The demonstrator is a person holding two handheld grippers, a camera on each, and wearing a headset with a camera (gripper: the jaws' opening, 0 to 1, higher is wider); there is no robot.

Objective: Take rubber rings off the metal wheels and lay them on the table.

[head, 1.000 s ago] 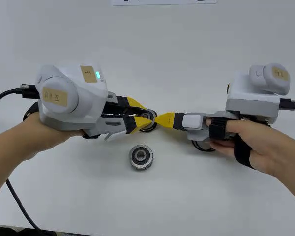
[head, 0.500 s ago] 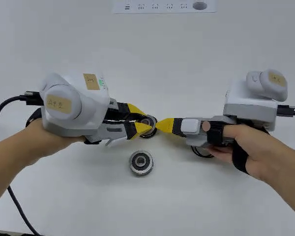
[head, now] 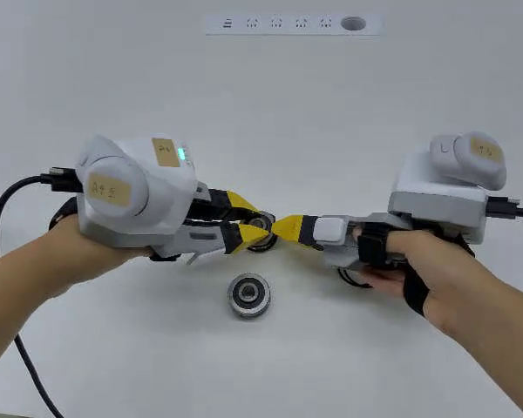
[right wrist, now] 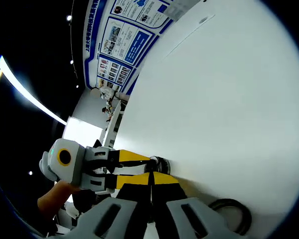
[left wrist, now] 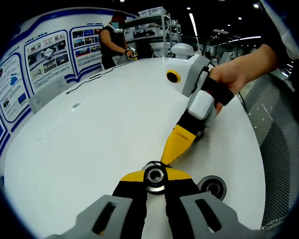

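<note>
Where the left gripper (left wrist: pixel 155 174) closes, its yellow fingers (left wrist: pixel 131 177) clamp a metal wheel (left wrist: pixel 155 178) across the rim, one finger on each side, with the hub facing the lens. The wheel is held between the two grippers, low over the surface (head: pixel 270 131) or resting on it; cannot tell which.

On the right gripper (right wrist: pixel 150 180) the fingers (left wrist: pixel 175 144) are pressed together into one wedge, with the tip touching the far edge of the held wheel. Cannot tell whether a lip of rubber is pinched between them. Nothing is visibly carried.

The dark outer band (left wrist: pixel 146 169) on the held wheel reads as its ring, still seated, but it is mostly covered.

A second wheel (head: pixel 249 294) lies flat on the surface, nearer the person, with a black ring round it and nothing touching it. A loose rubber ring (right wrist: pixel 232 211) lies on the surface by the right hand (head: pixel 436 270), partly tucked under the gripper body in the head view.

Handling, as judged:
- **Wheel:** steel, dense, rigid and slick-faced. Grip it across the rim as it is now, firmly enough that it cannot spin or squirt out.
- **Ring:** light, soft and stretchy, and it clings to the metal. Take a thin bite at its outer edge, lift a lip clear and peel it sideways off the rim. An abrupt pull may snap it back or drag the wheel from the clamp.

Farther out, a power strip (head: pixel 292 23) sits at the far edge, and a black cable (head: pixel 4 205) trails from the left gripper.
</note>
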